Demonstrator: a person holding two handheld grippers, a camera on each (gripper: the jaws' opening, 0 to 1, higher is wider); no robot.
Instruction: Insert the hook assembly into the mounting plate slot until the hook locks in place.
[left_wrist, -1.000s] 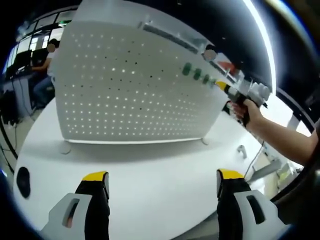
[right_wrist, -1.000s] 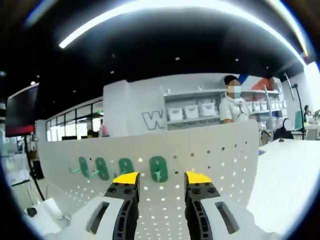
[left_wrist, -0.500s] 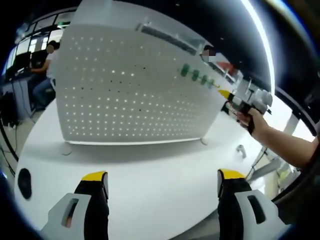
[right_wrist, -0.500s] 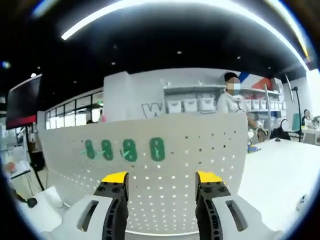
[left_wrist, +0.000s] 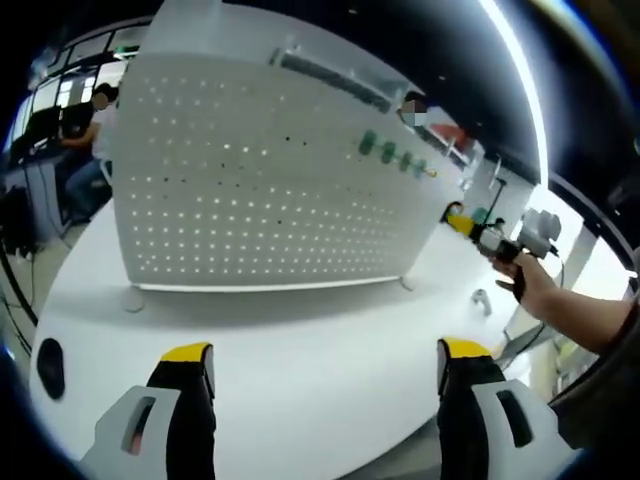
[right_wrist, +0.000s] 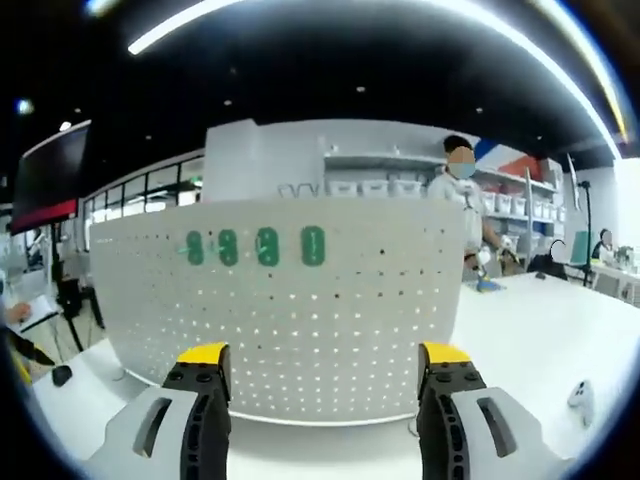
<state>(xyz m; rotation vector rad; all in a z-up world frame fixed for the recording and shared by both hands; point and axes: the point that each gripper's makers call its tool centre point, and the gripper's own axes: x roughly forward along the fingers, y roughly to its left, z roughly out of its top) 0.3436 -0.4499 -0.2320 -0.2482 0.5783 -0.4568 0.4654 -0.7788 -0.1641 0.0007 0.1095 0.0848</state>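
Fingers (right_wrist: 204, 372) apart; no legible writing.

Bright even indoor light, long ceiling strip light (right_wrist: 400, 20) overexposed, backlight glowing through pegboard (left_wrist: 260, 180) holes, white table (left_wrist: 300, 350) near washed out, soft shadow along pegboard base, strong fisheye bending at edges, background people slightly blurred.

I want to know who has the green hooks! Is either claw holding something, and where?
No. The left claw and right claw are both open and empty. The green hooks sit on the pegboard.
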